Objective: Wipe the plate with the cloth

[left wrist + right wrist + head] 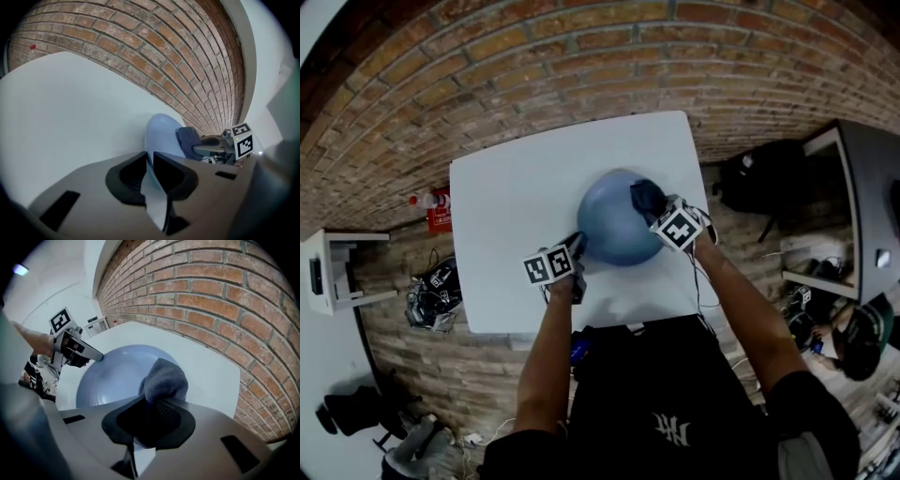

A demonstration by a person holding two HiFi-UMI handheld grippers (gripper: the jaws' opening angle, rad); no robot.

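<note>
No legible text or labels.

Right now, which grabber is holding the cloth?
The right gripper: the dark blue cloth is pinched in its jaws, over the blue plate. The left gripper only grips the plate's rim, no cloth.

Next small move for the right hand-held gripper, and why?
Probably sweep the cloth across the plate toward its bare centre. The right hand-held gripper is shut on the cloth, which sits by one edge of the plate with most of the surface uncovered. The left hand-held gripper clamps the near rim, steadying the plate.
</note>
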